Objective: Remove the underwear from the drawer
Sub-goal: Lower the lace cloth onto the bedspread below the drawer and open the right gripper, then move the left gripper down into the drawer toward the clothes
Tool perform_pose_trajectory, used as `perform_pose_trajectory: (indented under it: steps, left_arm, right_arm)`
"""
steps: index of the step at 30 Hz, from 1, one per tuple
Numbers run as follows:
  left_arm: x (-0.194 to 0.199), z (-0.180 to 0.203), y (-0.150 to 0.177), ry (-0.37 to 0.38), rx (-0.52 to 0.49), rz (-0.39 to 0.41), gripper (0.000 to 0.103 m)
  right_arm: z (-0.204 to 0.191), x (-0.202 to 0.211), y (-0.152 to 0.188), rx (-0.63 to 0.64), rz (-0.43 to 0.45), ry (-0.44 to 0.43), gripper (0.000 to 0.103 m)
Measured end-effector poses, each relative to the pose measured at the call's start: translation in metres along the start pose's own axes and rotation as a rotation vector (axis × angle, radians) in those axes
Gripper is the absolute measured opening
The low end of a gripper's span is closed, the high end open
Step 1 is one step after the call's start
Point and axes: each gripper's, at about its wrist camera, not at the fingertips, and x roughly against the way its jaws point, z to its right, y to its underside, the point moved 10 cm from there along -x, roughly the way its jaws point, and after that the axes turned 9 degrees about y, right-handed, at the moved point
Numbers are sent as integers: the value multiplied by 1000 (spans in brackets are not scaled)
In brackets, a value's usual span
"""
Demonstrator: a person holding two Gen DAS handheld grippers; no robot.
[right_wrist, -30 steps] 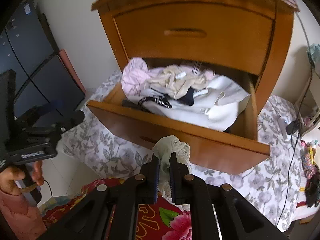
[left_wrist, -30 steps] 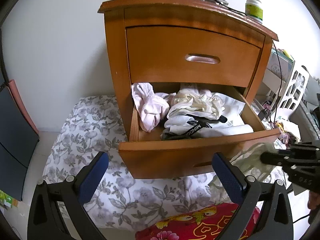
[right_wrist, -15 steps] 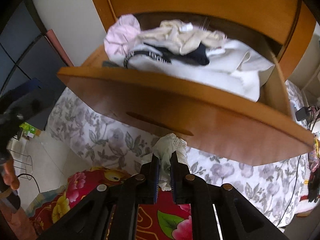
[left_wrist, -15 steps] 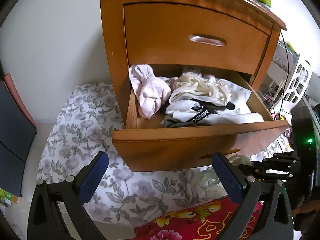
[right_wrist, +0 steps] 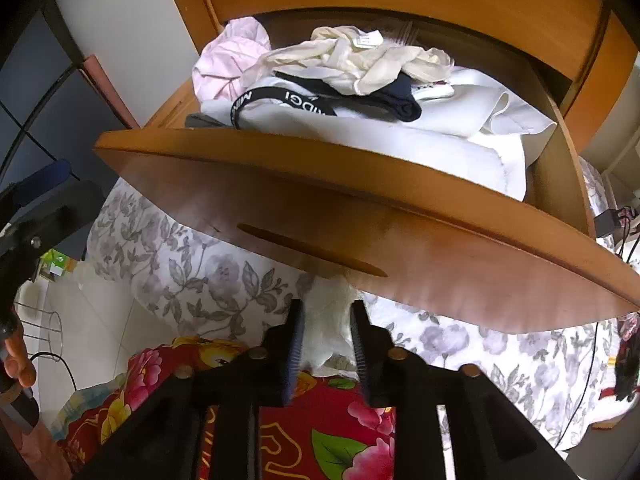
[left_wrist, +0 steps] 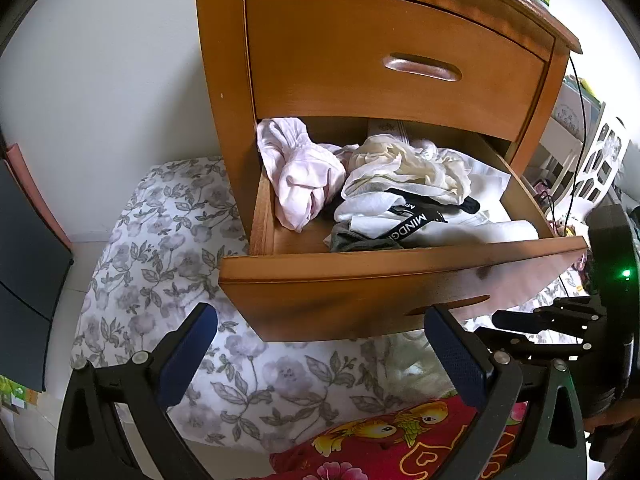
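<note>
The pale lace-edged underwear (right_wrist: 330, 320) lies crumpled on the floral bedsheet (right_wrist: 208, 276) just below the front of the open drawer (right_wrist: 304, 216), between the fingers of your right tongs (right_wrist: 326, 342). Those jaws are opening and the pads look clear of the cloth, so it reads as released. It is light, limp fabric with no stiffness: it will sag, bunch and snag on its lace, so any regrasp should pinch a thick fold near the middle, not a thin edge.

Your left tongs (left_wrist: 320, 354) hang spread wide and empty over the same sheet, in front of the drawer.

More pieces wait in the drawer: a pink garment (left_wrist: 300, 172) at the left, a cream one (left_wrist: 404, 168) on top, and a white piece with a black lettered waistband (left_wrist: 412, 224). The waistband is probably the firmest hold there. Expect neighbours to drag along, since the pile is tangled.
</note>
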Motion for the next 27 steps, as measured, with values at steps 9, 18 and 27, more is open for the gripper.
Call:
perform_pose_trajectory:
  steps: [9, 18, 27]
  left_arm:
    - [4, 0, -2, -9, 0, 9, 103]
    - [7, -2, -1, -21, 23, 19, 103]
    - [7, -9, 0, -26, 70, 30, 103]
  right_arm:
    - [17, 28, -6, -35, 60, 36, 55]
    - [33, 40, -8, -98, 69, 63, 76]
    - [52, 37, -5, -160, 53, 83, 98]
